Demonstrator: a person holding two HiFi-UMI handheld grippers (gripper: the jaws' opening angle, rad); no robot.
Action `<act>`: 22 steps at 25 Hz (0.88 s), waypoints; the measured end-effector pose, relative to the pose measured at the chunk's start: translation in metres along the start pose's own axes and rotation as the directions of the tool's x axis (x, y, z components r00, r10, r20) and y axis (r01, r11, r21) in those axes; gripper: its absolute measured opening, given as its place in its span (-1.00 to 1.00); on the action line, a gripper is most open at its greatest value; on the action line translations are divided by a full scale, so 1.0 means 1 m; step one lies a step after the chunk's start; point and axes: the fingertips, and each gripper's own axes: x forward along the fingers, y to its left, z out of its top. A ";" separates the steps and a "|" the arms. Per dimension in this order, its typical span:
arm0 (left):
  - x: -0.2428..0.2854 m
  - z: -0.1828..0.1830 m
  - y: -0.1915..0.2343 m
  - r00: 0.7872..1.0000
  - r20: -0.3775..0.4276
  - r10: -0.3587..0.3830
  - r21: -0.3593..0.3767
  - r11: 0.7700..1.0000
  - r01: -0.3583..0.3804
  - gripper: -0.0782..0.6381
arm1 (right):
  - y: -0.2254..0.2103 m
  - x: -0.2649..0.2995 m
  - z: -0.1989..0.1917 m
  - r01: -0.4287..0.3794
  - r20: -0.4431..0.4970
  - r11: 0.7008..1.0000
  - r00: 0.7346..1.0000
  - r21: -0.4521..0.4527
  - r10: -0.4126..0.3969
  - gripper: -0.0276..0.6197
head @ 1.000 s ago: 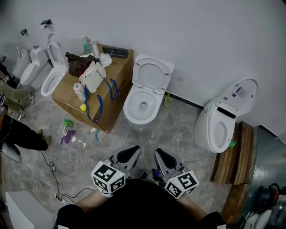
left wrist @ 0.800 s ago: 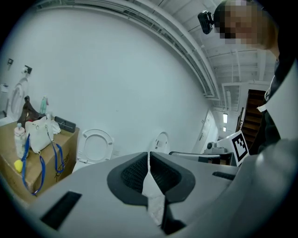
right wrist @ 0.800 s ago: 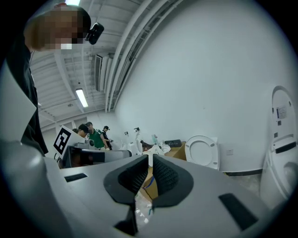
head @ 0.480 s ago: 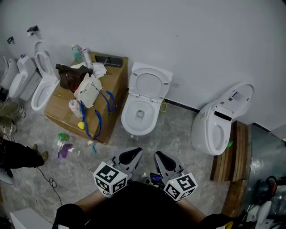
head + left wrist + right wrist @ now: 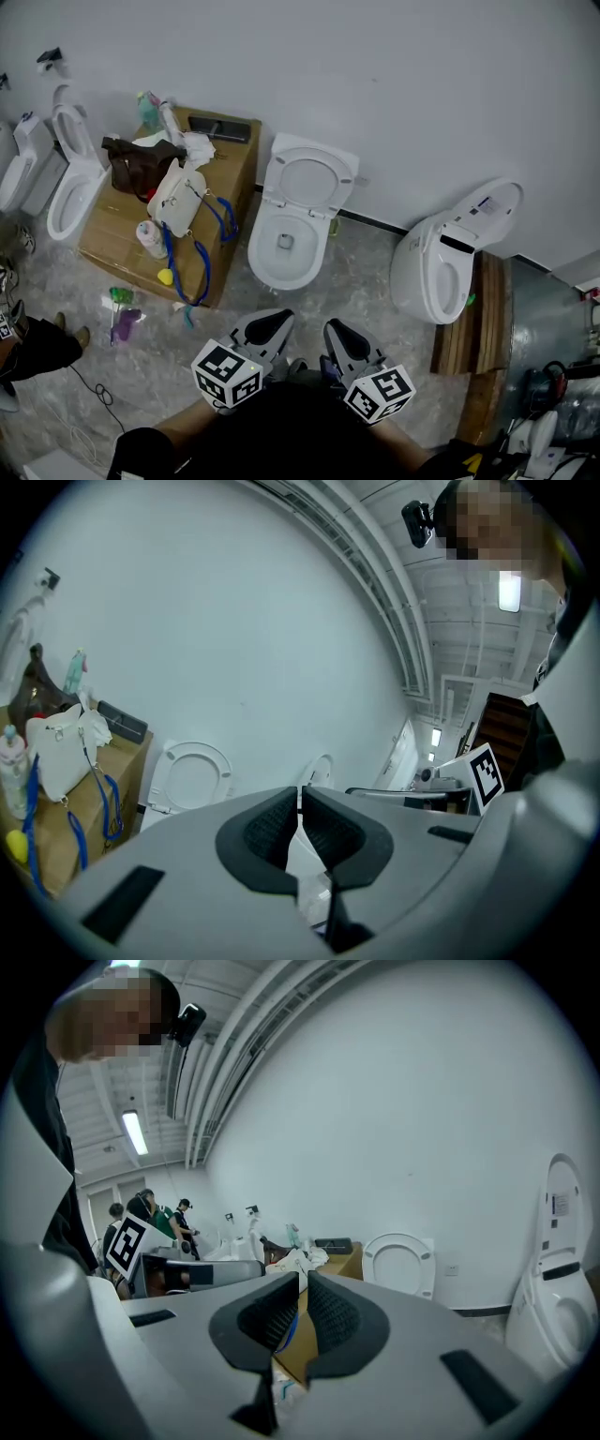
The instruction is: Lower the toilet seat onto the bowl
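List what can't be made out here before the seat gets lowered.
- Left gripper view: the left claw hides the middle toilet's bowl; only its raised seat shows.
- Right gripper view: the right claw covers that bowl too.
- Head view: what lies on the cardboard box is too small to identify.
- Head view: the gear at lower right is cut off by the frame edge.
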 end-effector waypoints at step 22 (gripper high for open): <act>0.109 0.061 0.075 0.988 0.009 0.151 0.055 0.987 -0.151 -0.71 | -0.102 0.111 0.066 -0.180 0.011 0.983 0.984 0.039 0.179 -0.75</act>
